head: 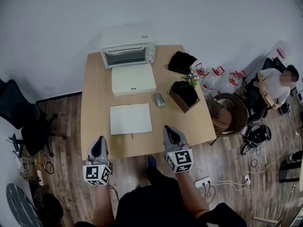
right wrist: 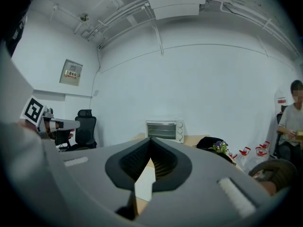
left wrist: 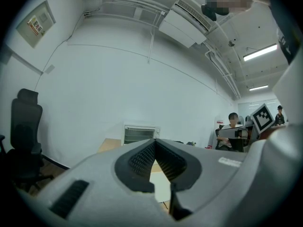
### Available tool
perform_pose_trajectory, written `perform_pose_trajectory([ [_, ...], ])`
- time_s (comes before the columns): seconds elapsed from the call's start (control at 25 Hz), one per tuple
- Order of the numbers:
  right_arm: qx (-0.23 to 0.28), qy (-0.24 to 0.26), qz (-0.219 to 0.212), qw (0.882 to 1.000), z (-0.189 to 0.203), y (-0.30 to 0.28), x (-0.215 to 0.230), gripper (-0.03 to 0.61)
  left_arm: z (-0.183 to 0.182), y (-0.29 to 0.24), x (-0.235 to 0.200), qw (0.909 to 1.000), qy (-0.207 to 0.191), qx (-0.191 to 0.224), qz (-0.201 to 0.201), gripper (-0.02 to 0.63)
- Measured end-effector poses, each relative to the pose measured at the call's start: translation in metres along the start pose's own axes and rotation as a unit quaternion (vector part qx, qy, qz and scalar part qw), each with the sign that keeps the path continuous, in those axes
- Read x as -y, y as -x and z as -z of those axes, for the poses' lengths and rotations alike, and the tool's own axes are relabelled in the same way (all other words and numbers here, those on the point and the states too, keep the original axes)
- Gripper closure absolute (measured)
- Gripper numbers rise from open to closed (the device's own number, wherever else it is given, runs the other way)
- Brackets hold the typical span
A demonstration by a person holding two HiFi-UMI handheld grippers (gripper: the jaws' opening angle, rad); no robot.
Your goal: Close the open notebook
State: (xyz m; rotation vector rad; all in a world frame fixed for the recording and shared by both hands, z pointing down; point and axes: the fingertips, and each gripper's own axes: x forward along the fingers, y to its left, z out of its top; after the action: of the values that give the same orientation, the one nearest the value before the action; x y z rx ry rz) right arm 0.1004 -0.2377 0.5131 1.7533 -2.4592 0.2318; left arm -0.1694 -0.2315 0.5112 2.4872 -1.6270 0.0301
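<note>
Hovering at the near edge of the worktop (head: 94, 89), the left gripper (head: 98, 143) and the right gripper (head: 169, 131) both have their jaws pressed together, with nothing in them. The open notebook (head: 130, 118) lies flat in the middle of the worktop. It is at 1 o'clock from the left gripper and 11 o'clock from the right gripper, and neither one touches it.

Here is what I think could go wrong. Jaws that are pressed together cannot pinch a page, so a gripper may only poke the paper. A poke from the side could make the whole notebook slide and not fold. It could slide up to 12 o'clock into the flat white thing (head: 133, 79) in front of the little oven (head: 129, 54). It could also bump the mouse (head: 159, 100), which sits near it at 1 o'clock.

The pages look thin and lie very flat, so getting under an edge seems hard. A hard push could bend or wrinkle a page. If only one side gets lifted and nothing holds the other side down, the notebook may flop back open.
</note>
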Motion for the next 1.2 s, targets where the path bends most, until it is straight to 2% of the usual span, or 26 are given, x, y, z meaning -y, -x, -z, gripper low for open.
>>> perform_pose_trajectory([
  [0.2, -0.002, 0.003, -0.003, 1.0, -0.001, -0.006, 0.003, 0.569, 0.004, -0.006, -0.001, 1.0, 0.005, -0.004, -0.005, 0.621],
  [0.28, -0.003, 0.001, -0.004, 1.0, 0.001, -0.009, 0.003, 0.569, 0.011, -0.008, -0.006, 0.9996, 0.023, -0.014, -0.01, 0.623],
  [0.4, -0.006, -0.002, -0.006, 1.0, 0.003, -0.015, 0.003, 0.569, 0.028, -0.011, -0.017, 0.9945, 0.101, -0.017, -0.017, 0.621],
  [0.48, -0.008, -0.002, -0.008, 1.0, 0.004, -0.019, 0.004, 0.569, 0.045, -0.014, -0.025, 0.9822, 0.186, -0.014, -0.02, 0.62],
  [0.56, -0.01, -0.003, -0.011, 1.0, 0.005, -0.023, 0.006, 0.569, 0.062, -0.017, -0.032, 0.9633, 0.268, -0.008, -0.019, 0.62],
  [0.6, -0.011, -0.003, -0.013, 1.0, 0.005, -0.025, 0.006, 0.569, 0.071, -0.019, -0.033, 0.9536, 0.301, -0.005, -0.014, 0.589],
  [0.64, -0.011, -0.003, -0.015, 1.0, 0.006, -0.027, 0.006, 0.569, 0.079, -0.021, -0.034, 0.9437, 0.331, -0.003, -0.01, 0.517],
  [0.68, -0.012, -0.004, -0.016, 1.0, 0.007, -0.029, 0.005, 0.569, 0.088, -0.022, -0.035, 0.9334, 0.359, -0.001, -0.008, 0.491],
  [0.8, -0.014, -0.005, -0.019, 1.0, 0.009, -0.034, 0.005, 0.569, 0.113, -0.022, -0.043, 0.9015, 0.432, 0.006, -0.021, 0.463],
  [0.84, -0.015, -0.006, -0.02, 1.0, 0.009, -0.035, 0.005, 0.569, 0.119, -0.022, -0.045, 0.8887, 0.458, 0.009, -0.027, 0.438],
  [0.88, -0.015, -0.007, -0.021, 1.0, 0.009, -0.036, 0.006, 0.569, 0.123, -0.024, -0.045, 0.8707, 0.491, 0.019, -0.024, 0.412],
  [0.96, -0.017, -0.007, -0.023, 1.0, 0.008, -0.039, 0.006, 0.569, 0.13, -0.033, -0.042, 0.8293, 0.557, 0.048, -0.005, 0.352],
  [1.0, -0.017, -0.007, -0.024, 1.0, 0.009, -0.041, 0.006, 0.569, 0.136, -0.036, -0.043, 0.8161, 0.575, 0.053, -0.004, 0.318],
  [1.2, -0.023, -0.007, -0.026, 0.999, 0.014, -0.043, 0.007, 0.569, 0.179, -0.049, -0.045, 0.7746, 0.63, 0.042, -0.03, 0.233],
])
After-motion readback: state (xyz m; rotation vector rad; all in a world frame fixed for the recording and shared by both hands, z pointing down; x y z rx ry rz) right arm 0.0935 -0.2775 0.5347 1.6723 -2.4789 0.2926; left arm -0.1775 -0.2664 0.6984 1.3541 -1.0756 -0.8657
